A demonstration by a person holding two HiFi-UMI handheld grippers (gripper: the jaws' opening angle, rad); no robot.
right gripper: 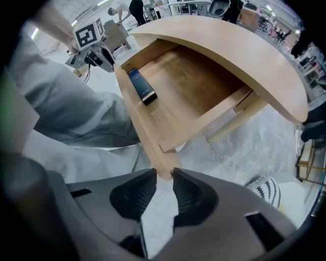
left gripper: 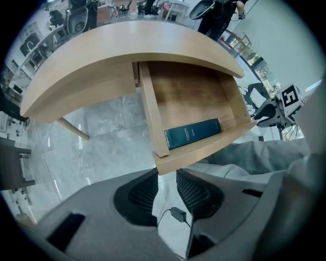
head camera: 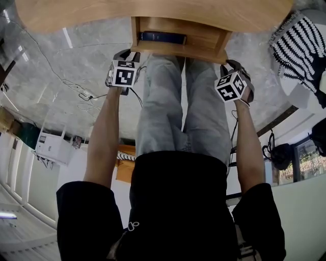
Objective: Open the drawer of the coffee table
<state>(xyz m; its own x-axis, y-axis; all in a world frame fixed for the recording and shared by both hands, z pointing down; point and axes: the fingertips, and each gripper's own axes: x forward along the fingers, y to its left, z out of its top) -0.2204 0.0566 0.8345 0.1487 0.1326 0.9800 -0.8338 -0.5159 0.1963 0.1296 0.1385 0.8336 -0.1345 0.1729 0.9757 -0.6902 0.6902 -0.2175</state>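
The wooden coffee table (head camera: 153, 15) has its drawer (head camera: 181, 43) pulled out toward me, over my knees. A dark blue box (left gripper: 193, 133) lies inside, against the drawer front (left gripper: 204, 150). My left gripper (left gripper: 166, 178) points down at the front's left corner, and its ribbed pads (left gripper: 140, 196) close on the edge of the board. At the other end of the drawer front (right gripper: 137, 117), my right gripper (right gripper: 164, 179) has the corner pinched between its tips. In the head view the left gripper (head camera: 133, 55) and right gripper (head camera: 224, 65) sit at the two ends of the drawer.
My legs in grey jeans (head camera: 178, 112) stand directly under the drawer. The floor is pale marble (head camera: 76, 61) with a cable (head camera: 81, 92) and a white device (head camera: 53, 148) at the left. A black-and-white striped object (head camera: 300, 46) lies at the right.
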